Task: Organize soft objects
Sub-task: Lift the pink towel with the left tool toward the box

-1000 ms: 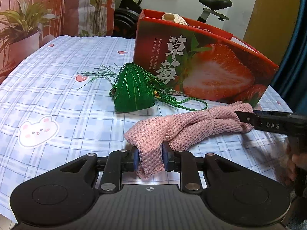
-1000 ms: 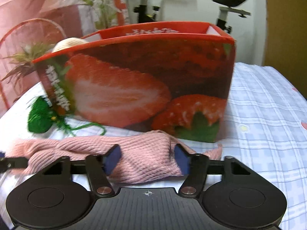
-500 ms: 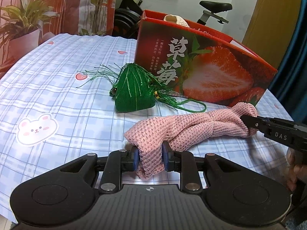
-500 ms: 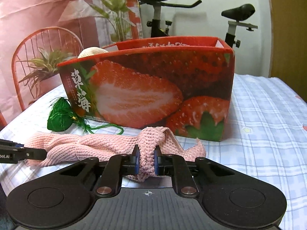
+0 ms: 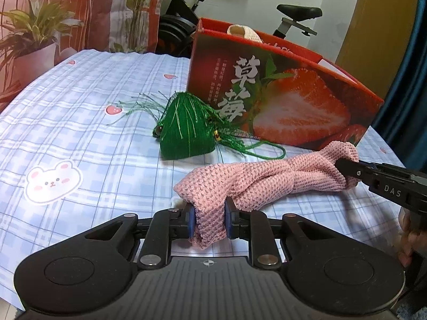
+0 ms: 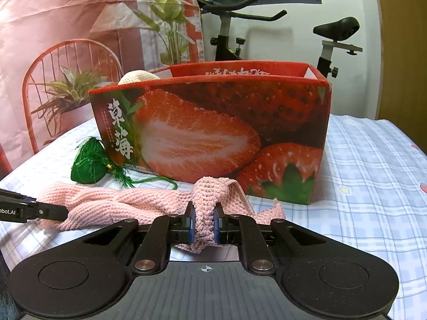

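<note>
Left wrist view: my left hand-held gripper [image 5: 206,220] is closing tighter on 1 end of the pink knitted cloth [image 5: 267,184], stretched just over the surface [image 5: 80,122].

Right wrist view: my right hand-held gripper [image 6: 202,220] is pinching the other end, before the strawberry box [image 6: 213,130]. Uneven lifting could yank it free.

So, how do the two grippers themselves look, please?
Both are matte black. The left gripper and right gripper each have a ribbed body, two round discs, silver rivets, a crosshair mark and blue pads. White lettering marks their sides. No sleeve is visible.
</note>
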Action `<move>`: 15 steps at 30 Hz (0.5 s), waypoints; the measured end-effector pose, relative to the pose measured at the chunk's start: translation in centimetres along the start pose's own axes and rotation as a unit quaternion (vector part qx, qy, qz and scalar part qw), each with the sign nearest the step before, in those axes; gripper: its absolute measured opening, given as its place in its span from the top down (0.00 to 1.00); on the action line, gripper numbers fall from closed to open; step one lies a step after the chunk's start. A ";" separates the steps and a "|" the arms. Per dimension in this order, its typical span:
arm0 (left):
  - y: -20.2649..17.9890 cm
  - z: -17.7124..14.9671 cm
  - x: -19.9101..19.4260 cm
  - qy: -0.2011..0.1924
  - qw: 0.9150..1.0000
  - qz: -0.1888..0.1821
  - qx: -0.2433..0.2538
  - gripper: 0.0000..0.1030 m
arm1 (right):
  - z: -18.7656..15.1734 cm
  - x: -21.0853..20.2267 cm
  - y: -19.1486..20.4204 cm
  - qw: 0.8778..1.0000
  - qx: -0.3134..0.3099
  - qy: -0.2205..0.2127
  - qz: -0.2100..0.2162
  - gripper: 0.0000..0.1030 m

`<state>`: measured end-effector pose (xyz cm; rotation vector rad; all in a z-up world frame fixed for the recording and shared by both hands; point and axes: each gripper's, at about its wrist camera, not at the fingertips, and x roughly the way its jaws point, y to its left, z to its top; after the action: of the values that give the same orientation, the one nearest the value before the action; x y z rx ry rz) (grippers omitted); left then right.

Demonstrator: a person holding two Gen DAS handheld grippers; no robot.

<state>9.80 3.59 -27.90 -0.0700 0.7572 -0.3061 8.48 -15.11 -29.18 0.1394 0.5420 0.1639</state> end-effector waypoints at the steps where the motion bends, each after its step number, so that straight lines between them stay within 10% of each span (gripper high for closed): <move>1: 0.0 0.2 -0.2 -0.004 1.000 0.000 0.001 0.80 | 0.0 -0.2 0.0 1.000 0.001 -0.004 0.001 0.89; 15: -2.3 7.1 -6.3 -0.108 0.993 -0.020 0.052 0.81 | 5.4 -5.5 0.4 0.995 -0.006 -0.099 0.018 0.90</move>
<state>9.81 2.90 -18.14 -0.0197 0.5253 -0.3687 6.59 -16.21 -21.81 0.1513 0.3411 0.1866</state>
